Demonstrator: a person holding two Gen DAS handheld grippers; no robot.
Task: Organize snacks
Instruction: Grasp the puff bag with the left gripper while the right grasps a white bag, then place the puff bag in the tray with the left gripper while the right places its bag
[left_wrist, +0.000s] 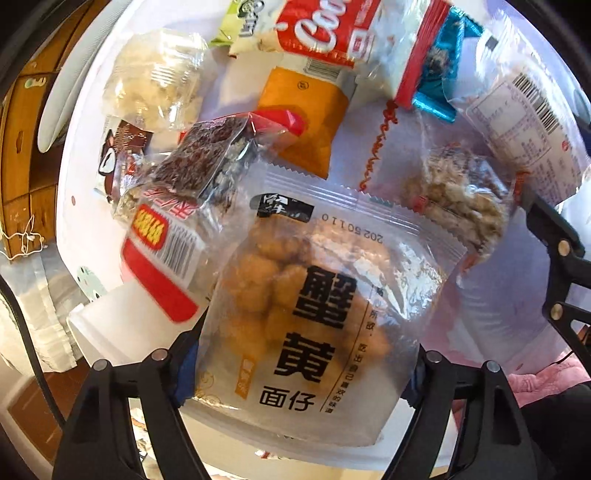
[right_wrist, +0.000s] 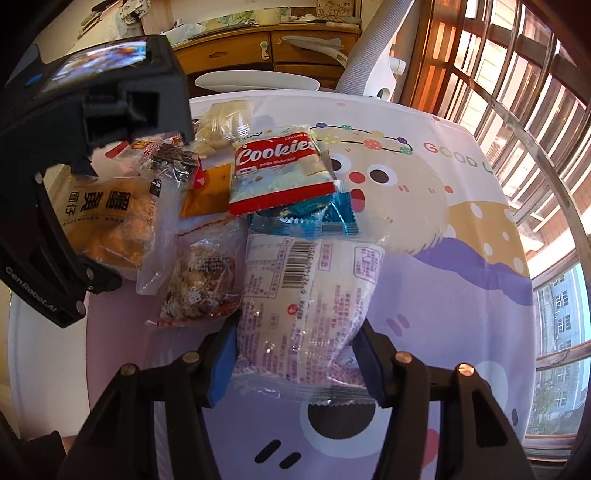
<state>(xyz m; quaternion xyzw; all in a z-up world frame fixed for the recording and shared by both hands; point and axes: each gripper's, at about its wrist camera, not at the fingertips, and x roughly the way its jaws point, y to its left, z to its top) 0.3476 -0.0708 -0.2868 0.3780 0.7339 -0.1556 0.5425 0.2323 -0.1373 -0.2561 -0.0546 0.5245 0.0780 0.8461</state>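
Note:
A heap of snack packets lies on the cartoon tablecloth. My left gripper is shut on a clear packet of golden fried snacks with black Chinese letters; it also shows in the right wrist view. My right gripper is shut on a white packet with purple print and a barcode, which also shows in the left wrist view. Between them lie a red Cookies packet, a blue packet, an orange packet and a clear packet of brown oat clusters.
A dark seaweed-like packet and a red-labelled packet lie at the left of the heap. A clear bag of pale pieces lies at the far side. A white plate and a chair stand beyond the table; a window grille is at the right.

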